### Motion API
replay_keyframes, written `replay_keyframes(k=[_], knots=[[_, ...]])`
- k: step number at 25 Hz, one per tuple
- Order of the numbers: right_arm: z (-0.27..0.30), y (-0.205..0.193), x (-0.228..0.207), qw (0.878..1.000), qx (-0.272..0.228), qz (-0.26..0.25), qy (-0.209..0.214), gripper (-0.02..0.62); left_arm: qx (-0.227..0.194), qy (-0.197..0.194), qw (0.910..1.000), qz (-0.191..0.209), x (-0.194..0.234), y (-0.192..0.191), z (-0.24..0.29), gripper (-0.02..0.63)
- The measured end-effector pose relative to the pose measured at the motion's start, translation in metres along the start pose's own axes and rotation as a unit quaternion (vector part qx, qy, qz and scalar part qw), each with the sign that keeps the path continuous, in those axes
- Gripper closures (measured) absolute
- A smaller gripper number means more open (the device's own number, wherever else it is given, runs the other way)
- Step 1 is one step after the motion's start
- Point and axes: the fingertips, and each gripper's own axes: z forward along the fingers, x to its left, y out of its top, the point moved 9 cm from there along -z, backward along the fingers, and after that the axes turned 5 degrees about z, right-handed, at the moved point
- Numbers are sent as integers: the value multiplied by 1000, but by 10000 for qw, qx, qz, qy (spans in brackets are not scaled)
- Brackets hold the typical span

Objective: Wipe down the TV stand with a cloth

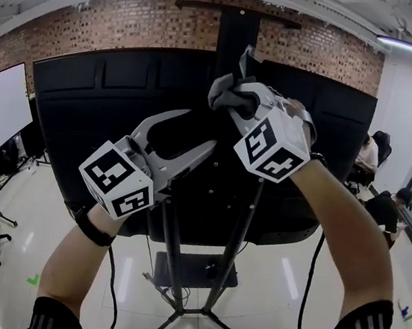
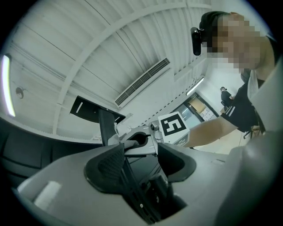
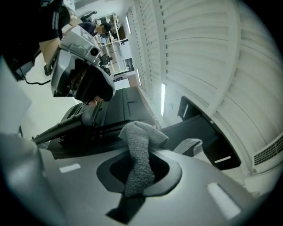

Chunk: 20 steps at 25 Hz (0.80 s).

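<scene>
Brick wall (image 1: 135, 19) and strip lights back an open room, and in the head view the TV stand (image 1: 237, 32) rises as a dark post behind the black rear of the screen (image 1: 84, 121), its feet on the pale floor below. The right gripper (image 1: 245, 106) is raised against that post with the cloth (image 1: 225, 89) bunched at its tip, while the left gripper (image 1: 199, 129) hangs lower and to the left, apart from the stand. The left gripper view shows its own jaws (image 2: 141, 154) spread wide with nothing between them, and past them the other gripper's marker cube (image 2: 173, 126) beside the post (image 2: 106, 126). Only the right gripper view settles the grip: the right gripper (image 3: 139, 170) is clamped on a twisted fold of grey cloth (image 3: 139, 150), with the post (image 3: 194, 128) just beyond. Whether the cloth touches the post I cannot tell. Wiping of the upper post seems to be the step in hand; next, the cloth likely needs pressing flat and drawing down the post.
</scene>
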Motion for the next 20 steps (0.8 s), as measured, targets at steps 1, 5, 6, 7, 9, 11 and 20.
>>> replay_keyframes(k=[1, 5, 6, 7, 9, 11, 20], knots=[[1, -2, 8, 10000, 45, -75, 43, 555, 11, -5, 10000, -18, -3, -5, -3, 347], [2, -13, 38, 9983, 326, -455, 142, 555, 150, 69, 9997, -165, -12, -28, -13, 347], [2, -16, 46, 9976, 409, -530, 167, 555, 173, 92, 9996, -226, -14, -33, -16, 347], [2, -18, 53, 9969, 484, -590, 204, 555, 184, 111, 9993, -293, -16, -37, -19, 347], [3, -21, 66, 9954, 605, -696, 271, 555, 191, 127, 9989, -411, -22, -43, -25, 347], [4, -22, 77, 9937, 694, -832, 284, 555, 214, 126, 9987, -434, -28, -50, -30, 347], [5, -31, 124, 9863, 1029, -1223, 415, 555, 423, 277, 9961, -719, -52, -91, -54, 347]])
